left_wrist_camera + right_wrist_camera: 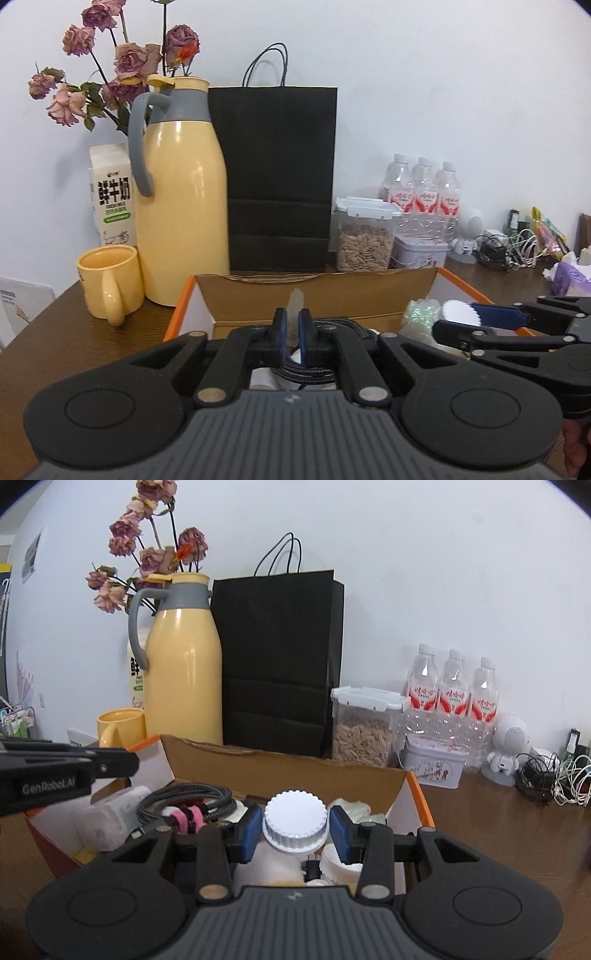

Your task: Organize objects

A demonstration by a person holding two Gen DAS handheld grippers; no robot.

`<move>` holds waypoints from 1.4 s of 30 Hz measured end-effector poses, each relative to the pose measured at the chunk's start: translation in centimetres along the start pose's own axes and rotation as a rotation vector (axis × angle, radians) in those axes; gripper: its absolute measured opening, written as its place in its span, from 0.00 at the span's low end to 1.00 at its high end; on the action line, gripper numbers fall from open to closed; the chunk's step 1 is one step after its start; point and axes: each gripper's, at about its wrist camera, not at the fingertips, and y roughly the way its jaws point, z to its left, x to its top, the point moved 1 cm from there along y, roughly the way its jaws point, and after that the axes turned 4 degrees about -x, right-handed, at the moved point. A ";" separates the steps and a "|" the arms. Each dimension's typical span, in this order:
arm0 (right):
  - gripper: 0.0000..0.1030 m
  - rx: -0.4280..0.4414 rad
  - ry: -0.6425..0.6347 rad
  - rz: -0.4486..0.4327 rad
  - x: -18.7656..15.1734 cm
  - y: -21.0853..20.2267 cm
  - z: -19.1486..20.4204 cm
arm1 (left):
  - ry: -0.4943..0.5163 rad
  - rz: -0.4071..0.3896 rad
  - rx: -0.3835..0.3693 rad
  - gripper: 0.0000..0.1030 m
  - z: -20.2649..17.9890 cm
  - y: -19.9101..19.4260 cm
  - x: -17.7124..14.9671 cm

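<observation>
Over open cardboard box (280,771) on counter (498,812): your left hand-held gripper (293,334) pinches thin clear wrapped item (295,306), lifted for sorting. Your right hand-held gripper (295,829) half-spread, pads flanking white ribbed cap (295,818) of bottle; contact unclear. Coiled cable (188,799) lies in box.

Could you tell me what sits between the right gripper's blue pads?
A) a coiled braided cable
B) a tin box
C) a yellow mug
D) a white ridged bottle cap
D: the white ridged cap sits between the right gripper pads, above the open box.
</observation>
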 end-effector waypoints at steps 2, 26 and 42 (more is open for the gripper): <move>0.64 -0.016 -0.001 0.002 -0.1 -0.1 0.0 | 0.018 -0.002 0.027 0.35 -0.2 0.0 -0.1; 1.00 -0.050 0.035 0.017 0.5 -3.2 -0.4 | -0.009 -0.115 0.129 1.00 -0.3 -4.0 0.8; 1.00 -0.032 0.033 0.007 -0.1 -13.1 1.1 | 0.013 -0.051 0.146 1.00 -1.1 -13.0 -0.4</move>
